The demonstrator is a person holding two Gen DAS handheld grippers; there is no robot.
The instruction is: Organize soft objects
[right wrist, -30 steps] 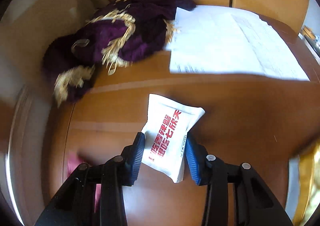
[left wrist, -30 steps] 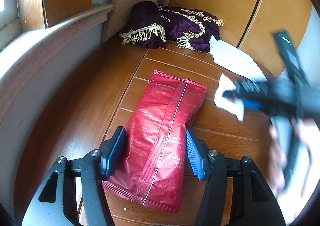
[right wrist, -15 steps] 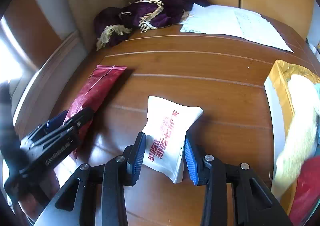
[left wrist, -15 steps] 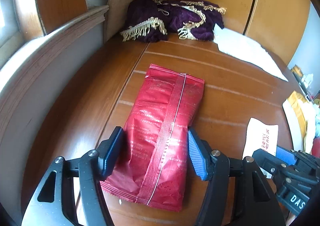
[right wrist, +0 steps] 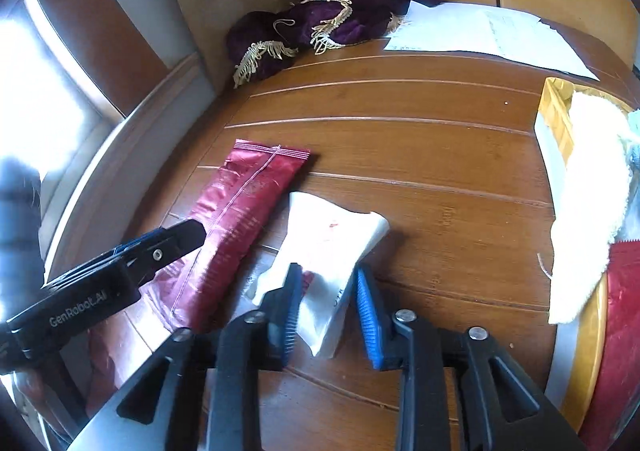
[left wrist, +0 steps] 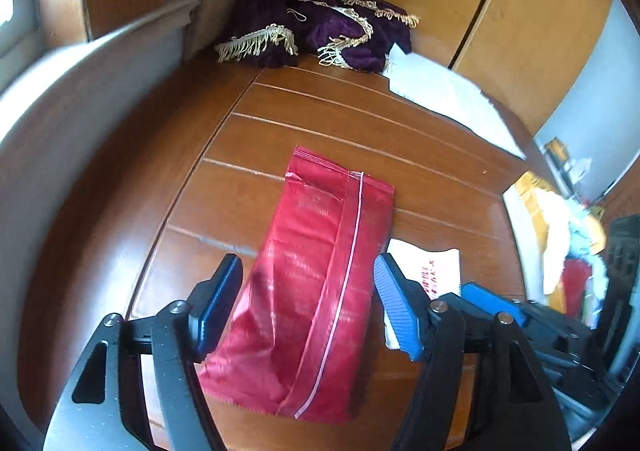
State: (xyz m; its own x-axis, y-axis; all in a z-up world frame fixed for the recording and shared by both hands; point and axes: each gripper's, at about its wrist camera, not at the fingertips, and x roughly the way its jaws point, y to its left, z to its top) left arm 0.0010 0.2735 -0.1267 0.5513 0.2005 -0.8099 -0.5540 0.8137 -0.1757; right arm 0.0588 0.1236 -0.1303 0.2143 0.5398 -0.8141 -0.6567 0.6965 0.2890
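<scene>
A long red foil pouch (left wrist: 316,291) lies flat on the wooden table. My left gripper (left wrist: 308,305) is open, its blue pads on either side of the pouch's near half, apart from it. The pouch also shows in the right wrist view (right wrist: 236,223). A white packet with red print (right wrist: 328,247) lies next to the pouch. My right gripper (right wrist: 330,311) is open around the packet's near end. The packet also shows in the left wrist view (left wrist: 430,267). The left gripper's body (right wrist: 100,287) shows at the left of the right wrist view.
A purple fringed cloth (left wrist: 316,31) lies at the table's far end beside white paper sheets (right wrist: 484,35). A yellow-rimmed container (right wrist: 560,123) at the right holds a white fluffy item (right wrist: 588,203) and something red. A curved ledge and wall run along the left.
My right gripper has brought the white packet down beside the red pouch and opened its jaws. My left gripper has stayed open around the pouch.
</scene>
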